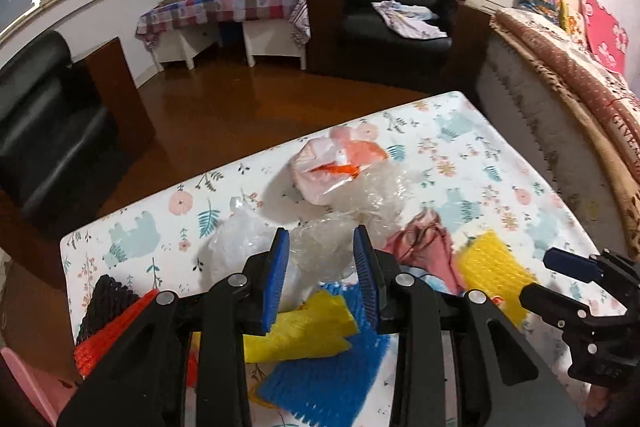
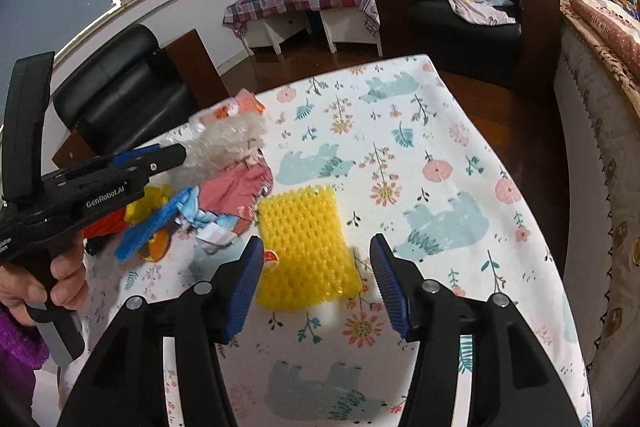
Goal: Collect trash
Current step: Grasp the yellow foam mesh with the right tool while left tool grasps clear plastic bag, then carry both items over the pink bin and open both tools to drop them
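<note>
The yellow foam net (image 2: pixel 306 251) is lying flat on the table (image 2: pixel 440 155), a little apart from the main heap of trash, and it is sitting right between the spread fingers of the right hand-held gripper (image 2: pixel 316 283). It is a rough rectangle whose long axis is running away from the camera, leaning slightly left at the far end; the near short edge is facing the gripper. That gripper is hanging released above it, jaws wide and empty, so the step in hand looks like the approach to picking up this piece. The next move is likely calling for a descent and a pinch across the narrow width, pressing lightly since the mesh is soft and lying flush with the cloth.

Just left of it, pink cloth scraps (image 2: pixel 240 187), a blue foam strip (image 2: pixel 152 227) and crinkled clear plastic wrap (image 2: pixel 228 143) are lying piled together. The left hand-held gripper (image 1: pixel 322 267) is hovering over that heap, also released, with the clear plastic showing between its blue pads (image 1: pixel 278 279) but not pinched. A second yellow net (image 1: pixel 296 331) and a blue mesh sheet (image 1: pixel 332 379) are lying below it, with red (image 1: pixel 104 339) and black (image 1: pixel 104 295) mesh pieces at the table's left edge.
</note>
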